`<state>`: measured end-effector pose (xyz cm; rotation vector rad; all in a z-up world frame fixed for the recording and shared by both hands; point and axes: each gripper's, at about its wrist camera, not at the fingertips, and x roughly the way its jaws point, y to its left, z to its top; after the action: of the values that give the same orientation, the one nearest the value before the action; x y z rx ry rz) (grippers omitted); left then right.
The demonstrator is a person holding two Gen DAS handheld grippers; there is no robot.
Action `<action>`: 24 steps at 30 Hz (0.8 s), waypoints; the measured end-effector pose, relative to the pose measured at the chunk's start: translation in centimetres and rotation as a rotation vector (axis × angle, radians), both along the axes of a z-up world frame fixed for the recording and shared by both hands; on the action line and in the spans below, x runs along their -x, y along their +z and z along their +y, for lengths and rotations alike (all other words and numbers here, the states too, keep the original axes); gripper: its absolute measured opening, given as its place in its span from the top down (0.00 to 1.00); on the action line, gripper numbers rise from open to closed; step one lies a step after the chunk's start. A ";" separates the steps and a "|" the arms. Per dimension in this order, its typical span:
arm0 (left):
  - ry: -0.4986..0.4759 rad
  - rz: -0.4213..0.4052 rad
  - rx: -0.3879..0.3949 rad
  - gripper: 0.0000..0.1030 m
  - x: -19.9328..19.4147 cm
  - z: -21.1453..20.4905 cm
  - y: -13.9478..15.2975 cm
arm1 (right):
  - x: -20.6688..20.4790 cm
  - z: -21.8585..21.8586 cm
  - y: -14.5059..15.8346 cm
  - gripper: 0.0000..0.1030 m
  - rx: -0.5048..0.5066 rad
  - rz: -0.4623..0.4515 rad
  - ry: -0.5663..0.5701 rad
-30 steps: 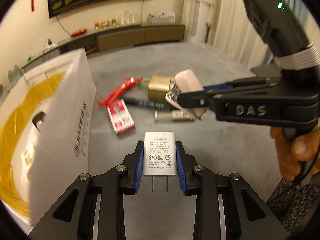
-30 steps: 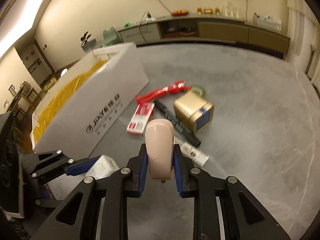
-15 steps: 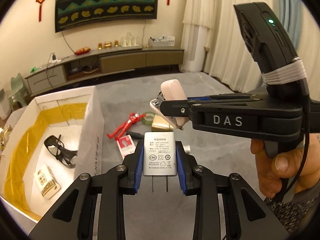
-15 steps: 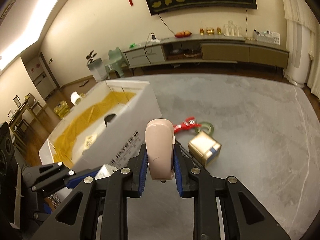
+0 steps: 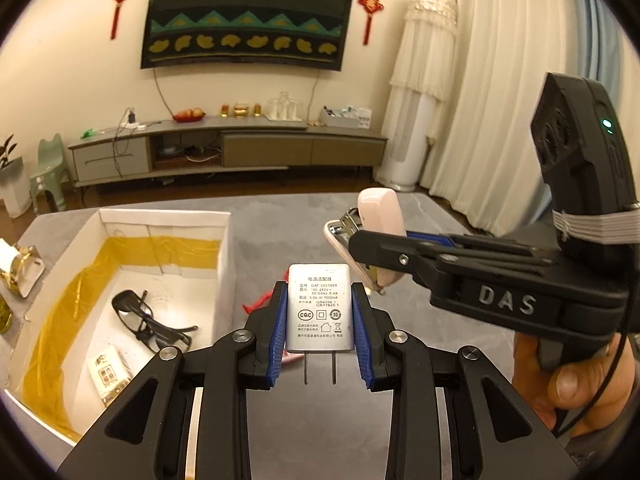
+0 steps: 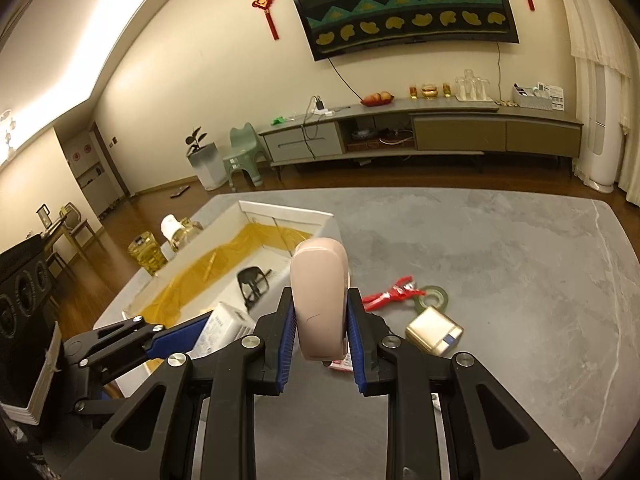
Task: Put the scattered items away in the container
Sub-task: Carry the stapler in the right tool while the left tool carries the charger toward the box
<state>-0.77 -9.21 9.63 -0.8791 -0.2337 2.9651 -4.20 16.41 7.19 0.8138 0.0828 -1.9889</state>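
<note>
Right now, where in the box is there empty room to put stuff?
The white box's far end, beyond the black glasses, is bare yellow lining. Its near end is crowded: glasses, then a small packet. Outside, the grey tabletop beyond the tape roll is clear.

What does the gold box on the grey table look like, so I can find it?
Start at the big white box on the grey table. Look to its right, past the red clip and the green tape ring. The gold box is a shiny little cube with a blue label on one side.
</note>
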 end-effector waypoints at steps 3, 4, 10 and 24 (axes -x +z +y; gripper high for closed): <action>0.021 0.008 -0.011 0.70 0.1 -1.0 0.2 | -0.3 -1.1 0.5 0.75 0.017 0.007 0.016; 0.027 0.009 -0.014 0.70 0.1 -1.3 0.3 | -0.5 -1.4 0.7 0.75 0.023 0.009 0.021; 0.052 0.017 -0.030 0.70 -0.2 -2.7 0.5 | -1.1 -3.2 1.6 0.75 0.051 0.018 0.046; 0.119 0.050 -0.058 0.70 -1.1 -6.6 1.4 | -3.0 -6.1 2.0 0.75 0.061 0.019 0.097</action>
<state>0.36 -15.83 11.06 -0.8106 -0.3815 3.0665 -1.16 10.33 9.24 0.7379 0.0712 -1.8989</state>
